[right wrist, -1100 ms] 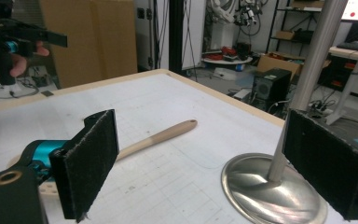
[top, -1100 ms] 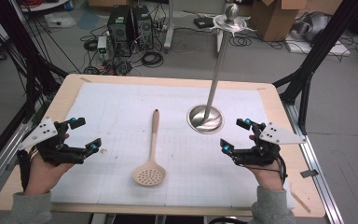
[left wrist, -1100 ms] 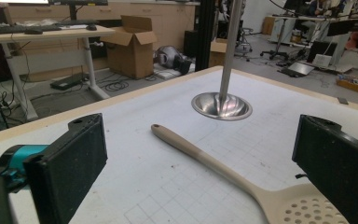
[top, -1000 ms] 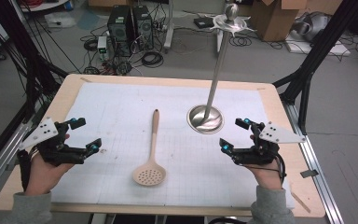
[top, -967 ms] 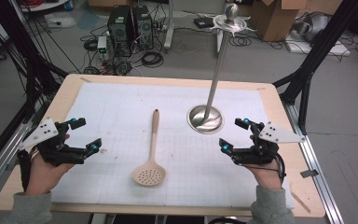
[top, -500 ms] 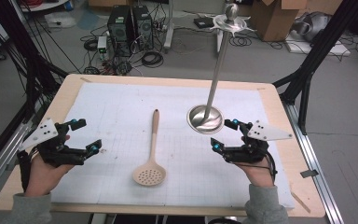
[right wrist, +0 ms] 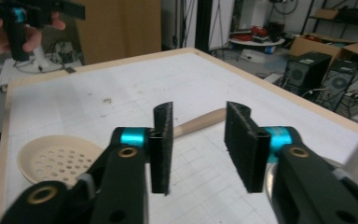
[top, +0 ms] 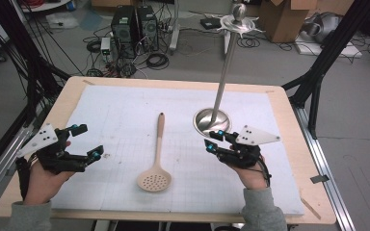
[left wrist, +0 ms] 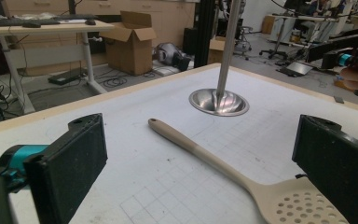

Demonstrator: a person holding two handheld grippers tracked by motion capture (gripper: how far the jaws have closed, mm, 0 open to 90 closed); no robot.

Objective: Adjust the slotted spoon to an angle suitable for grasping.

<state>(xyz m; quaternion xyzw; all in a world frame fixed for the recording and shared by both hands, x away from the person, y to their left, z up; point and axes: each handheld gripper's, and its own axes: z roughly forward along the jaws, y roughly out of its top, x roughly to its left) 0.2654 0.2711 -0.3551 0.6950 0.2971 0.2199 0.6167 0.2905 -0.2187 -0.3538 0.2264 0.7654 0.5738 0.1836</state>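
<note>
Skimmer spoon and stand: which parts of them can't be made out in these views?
- Spoon: in the right gripper view the right gripper hides the mid handle.
- Spoon bowl: in the left gripper view the bottom edge cuts it off.
- Stand: there the top edge cuts its pole; its base sits behind a jaw in the right gripper view.

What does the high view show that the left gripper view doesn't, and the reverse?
High view: the whole table edge, the metal stand's hooked top, two computer towers on the floor, and both sleeved forearms, with the left hand-held gripper and right hand-held gripper open.

Left gripper view: a close look between wide-open jaws, an open cardboard box and a desk behind.

Shared: the slotted spoon, lying ungripped, the stand's round base and the gridded mat.
</note>
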